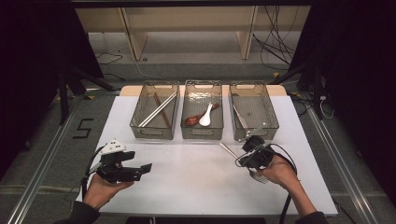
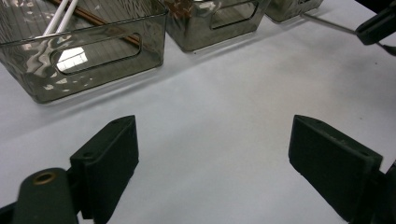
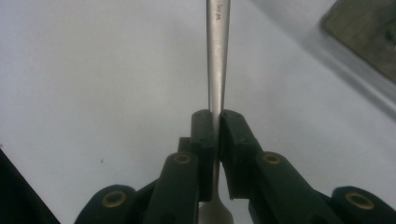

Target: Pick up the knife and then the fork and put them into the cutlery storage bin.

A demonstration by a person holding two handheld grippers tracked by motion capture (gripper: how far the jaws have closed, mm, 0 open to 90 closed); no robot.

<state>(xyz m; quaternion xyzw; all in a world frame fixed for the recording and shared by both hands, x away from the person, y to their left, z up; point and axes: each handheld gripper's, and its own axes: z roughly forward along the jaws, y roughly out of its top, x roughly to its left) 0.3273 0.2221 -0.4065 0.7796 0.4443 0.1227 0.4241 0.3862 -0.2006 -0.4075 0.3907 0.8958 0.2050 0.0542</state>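
Black jaws of the right gripper [image 3: 216,135] are seen clamped narrow on a metal fork [image 3: 218,56], pinched across the flat handle close to the neck, tines trailing behind toward the hand; in the high view the fork [image 1: 228,150] is held above the white table [image 1: 187,182], just in front of the right-hand bin [image 1: 254,116], handle pointing toward the bins. Handling is judged as: light, rigid, smooth polished steel, so slippery and prone to pivoting between the pads when gripped on a narrow shank; not fragile. A hold nearer the balance point, flat faces against the pads, would be expected to resist swing better. The left gripper [image 2: 212,154] is held wide open over bare table, nothing between its jaws; it is seen at the near left in the high view [image 1: 142,170]. Counts: three clear smoky bins in a row; left bin [image 1: 154,116] with what looks like four chopsticks [image 1: 159,109], two pale, two brown; middle bin [image 1: 202,116] with two spoons, one white [image 1: 207,116], one brown [image 1: 192,120]; right-hand bin with one metal utensil [image 1: 239,116], type not resolved; one fork in the grip.
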